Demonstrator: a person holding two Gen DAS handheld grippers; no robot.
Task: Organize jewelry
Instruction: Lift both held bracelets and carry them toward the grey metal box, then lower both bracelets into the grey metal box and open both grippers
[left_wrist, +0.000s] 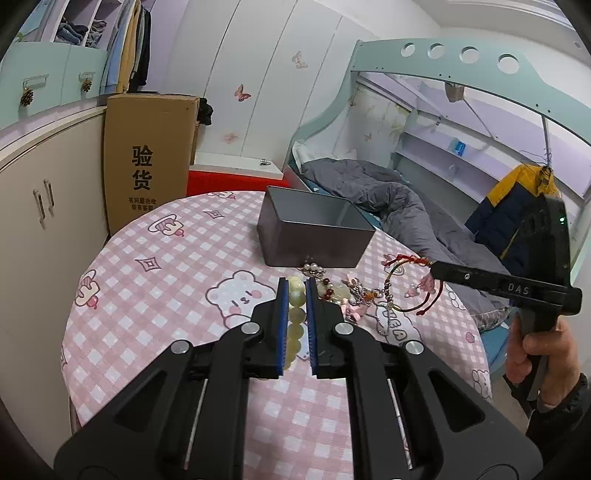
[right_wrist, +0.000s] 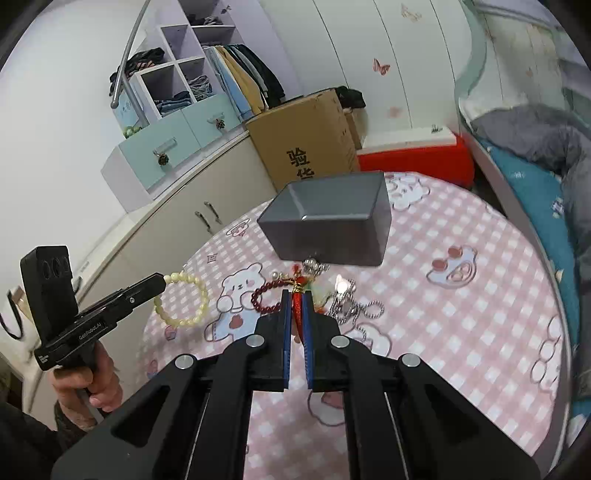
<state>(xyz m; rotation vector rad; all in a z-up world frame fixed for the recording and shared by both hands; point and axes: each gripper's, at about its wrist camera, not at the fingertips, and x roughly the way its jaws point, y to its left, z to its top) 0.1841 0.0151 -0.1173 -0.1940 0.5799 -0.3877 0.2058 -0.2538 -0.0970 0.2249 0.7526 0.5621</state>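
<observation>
Both claws clamped on bracelets, lifted over the pink checked surface (left_wrist: 155, 295).

Left view looks straight down its own left claw (left_wrist: 297, 291), pinching a pale bead bracelet (left_wrist: 296, 317); the right view shows that same bracelet as a full hanging loop. Right claw (right_wrist: 296, 299) grips a red cord bracelet (right_wrist: 296, 310), and the left view shows its red and gold loops dangling from the tip. The rest of the jewelry pile (left_wrist: 354, 295) lies just in front of the grey box (left_wrist: 314, 236), which sits open-topped. Bed (left_wrist: 388, 199) behind, cardboard carton (left_wrist: 147, 162) to the side. Each hand (left_wrist: 532, 347) holds its grip angled down.
</observation>
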